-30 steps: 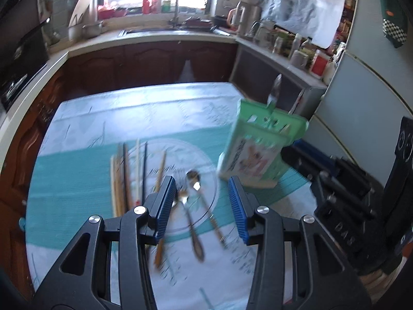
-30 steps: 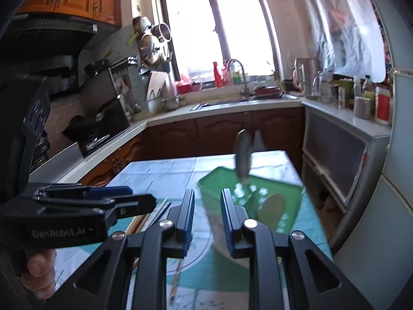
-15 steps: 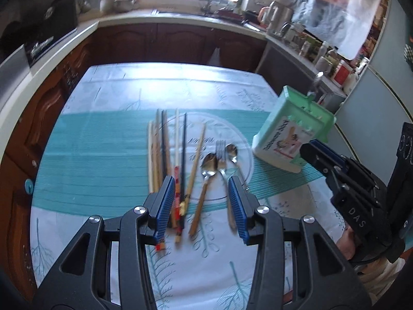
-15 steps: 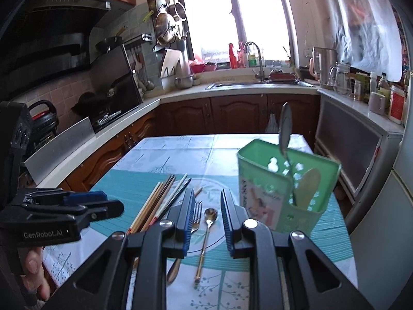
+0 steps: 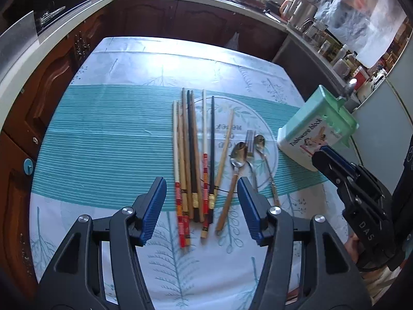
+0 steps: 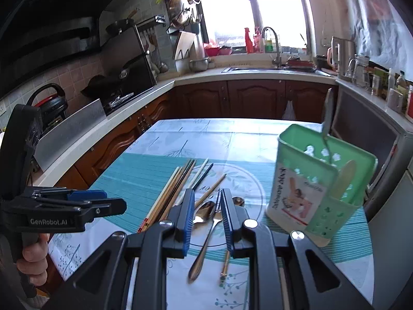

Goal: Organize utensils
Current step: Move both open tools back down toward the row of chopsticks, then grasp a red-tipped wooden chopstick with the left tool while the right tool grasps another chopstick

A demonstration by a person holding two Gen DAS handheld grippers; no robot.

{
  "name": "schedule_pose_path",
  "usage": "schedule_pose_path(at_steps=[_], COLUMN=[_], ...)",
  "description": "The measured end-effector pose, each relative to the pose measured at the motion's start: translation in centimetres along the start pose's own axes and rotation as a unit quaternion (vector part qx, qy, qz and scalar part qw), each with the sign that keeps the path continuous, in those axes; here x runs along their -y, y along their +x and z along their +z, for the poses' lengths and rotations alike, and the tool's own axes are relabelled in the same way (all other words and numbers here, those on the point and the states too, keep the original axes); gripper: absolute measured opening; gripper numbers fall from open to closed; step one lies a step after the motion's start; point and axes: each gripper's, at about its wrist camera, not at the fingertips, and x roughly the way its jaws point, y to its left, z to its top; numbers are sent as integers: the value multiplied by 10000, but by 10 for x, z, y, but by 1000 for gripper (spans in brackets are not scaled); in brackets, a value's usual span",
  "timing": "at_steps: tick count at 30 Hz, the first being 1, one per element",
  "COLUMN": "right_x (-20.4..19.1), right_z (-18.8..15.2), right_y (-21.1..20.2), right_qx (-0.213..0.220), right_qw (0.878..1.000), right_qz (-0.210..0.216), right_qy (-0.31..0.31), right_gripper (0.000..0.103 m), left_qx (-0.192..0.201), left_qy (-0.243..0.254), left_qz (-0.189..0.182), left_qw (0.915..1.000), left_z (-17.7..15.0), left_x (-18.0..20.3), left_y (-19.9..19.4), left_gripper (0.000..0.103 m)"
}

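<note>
Several chopsticks (image 5: pixel 192 155) lie side by side on the teal and white tablecloth (image 5: pixel 108 139), with two spoons (image 5: pixel 238 155) and a fork (image 5: pixel 249 142) to their right. A green utensil holder (image 5: pixel 316 131) stands at the right with a spoon and a wooden utensil in it (image 6: pixel 325 178). My left gripper (image 5: pixel 201 204) is open and empty above the near ends of the chopsticks. My right gripper (image 6: pixel 206 219) hangs above the spoons and fork (image 6: pixel 206 235), jaws a narrow gap apart and empty; it also shows in the left wrist view (image 5: pixel 348 180).
The table edge runs close to brown cabinets (image 5: pixel 51 77) on the left. A counter with a sink (image 6: pixel 268 67), kettles and jars (image 6: pixel 361 69) wraps around the back and right. A stove (image 6: pixel 121 87) stands at the left.
Both grippers have pulled back and tilted down toward the table. The left gripper now hangs over the chopsticks, the right over the spoons, away from the holder.
</note>
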Motion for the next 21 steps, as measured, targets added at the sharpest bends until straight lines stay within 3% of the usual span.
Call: schedule_pose_path(at_steps=[3,10,14,21], right_x=[-3,-12,-13,-11], right_z=[0,10,19,39], right_y=[7,34,58,117], right_qx=[-130,-637,-1076,-1929], right_qw=[9999,9977,9931,9761], right_qz=[14,237,416,633], right_qy=[-7,64,224,771], right_gripper=[21,21,21,21], left_qx=[-77,-308,-652,-1287], left_qy=[56,153,181,-133], left_qz=[124,-21,-14,-145], left_qw=[9999,9994,9977,9915], left_z=[8,33,52,82], left_x=[-5,-19,-30,-55], left_y=[9,30,57,105], left_gripper=[54,53,31,24])
